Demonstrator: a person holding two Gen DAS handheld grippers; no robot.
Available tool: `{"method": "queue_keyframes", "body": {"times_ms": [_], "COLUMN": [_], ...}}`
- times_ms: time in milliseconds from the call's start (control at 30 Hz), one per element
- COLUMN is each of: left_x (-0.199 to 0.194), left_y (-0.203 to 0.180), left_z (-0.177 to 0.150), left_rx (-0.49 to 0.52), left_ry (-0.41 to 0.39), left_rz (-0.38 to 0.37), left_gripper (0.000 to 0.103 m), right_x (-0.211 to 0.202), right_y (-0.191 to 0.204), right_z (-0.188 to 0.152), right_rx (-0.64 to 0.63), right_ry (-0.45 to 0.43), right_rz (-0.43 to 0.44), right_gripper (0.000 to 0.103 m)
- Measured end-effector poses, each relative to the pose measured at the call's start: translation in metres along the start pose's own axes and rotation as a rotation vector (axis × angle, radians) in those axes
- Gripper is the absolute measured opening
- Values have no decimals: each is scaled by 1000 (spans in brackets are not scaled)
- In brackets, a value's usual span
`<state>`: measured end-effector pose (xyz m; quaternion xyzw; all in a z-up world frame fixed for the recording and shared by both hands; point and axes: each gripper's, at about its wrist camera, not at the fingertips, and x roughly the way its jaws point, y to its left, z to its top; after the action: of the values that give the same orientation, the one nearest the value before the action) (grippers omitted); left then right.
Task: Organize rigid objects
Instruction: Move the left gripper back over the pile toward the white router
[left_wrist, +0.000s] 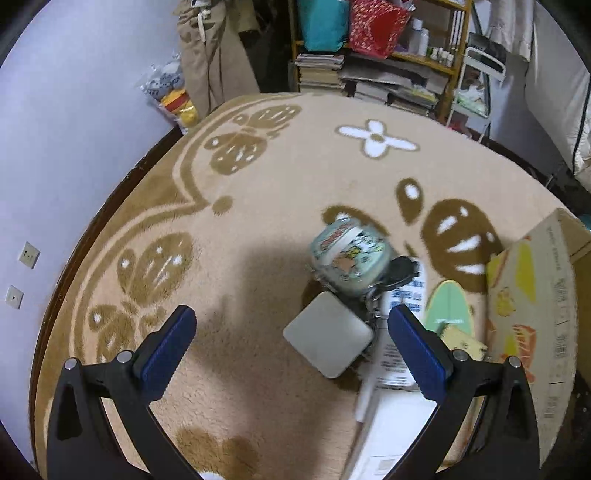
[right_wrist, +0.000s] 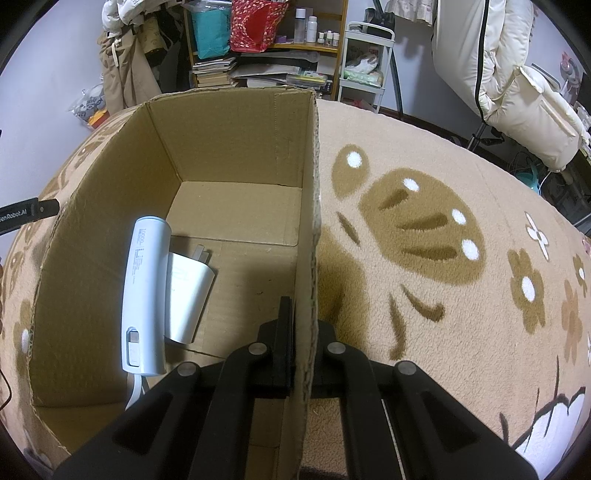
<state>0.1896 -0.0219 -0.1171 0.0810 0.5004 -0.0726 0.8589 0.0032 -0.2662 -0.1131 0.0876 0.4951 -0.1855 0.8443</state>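
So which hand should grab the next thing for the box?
Left. The left hand-held gripper is open over the grey square case, while the right hand-held gripper is clamped on the cardboard box wall.

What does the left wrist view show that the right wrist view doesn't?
Only the left wrist view shows the open left gripper above the pile still on the blanket: a grey square box, a round printed tin and a green mini skateboard. Only the right wrist view shows the right gripper shut on the cardboard box wall, with a white power bank and charger inside. Both show the blanket and shelves.
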Motion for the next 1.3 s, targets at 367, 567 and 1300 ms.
{"method": "queue_keyframes", "body": {"times_ms": [367, 567, 1300], "left_x": [19, 29, 47], "left_y": [3, 1, 7], "left_z": [-4, -5, -8], "left_rx": [11, 26, -58], "left_ry": [13, 32, 70], "left_rz": [-1, 7, -37], "left_gripper": [103, 103, 103], "right_x": [0, 0, 0], "right_y": [0, 0, 0], "right_z": [0, 0, 0], "right_rx": [-1, -1, -2], "right_ry": [-1, 0, 0], "right_rz": [-1, 0, 0], "right_gripper": [6, 6, 6]}}
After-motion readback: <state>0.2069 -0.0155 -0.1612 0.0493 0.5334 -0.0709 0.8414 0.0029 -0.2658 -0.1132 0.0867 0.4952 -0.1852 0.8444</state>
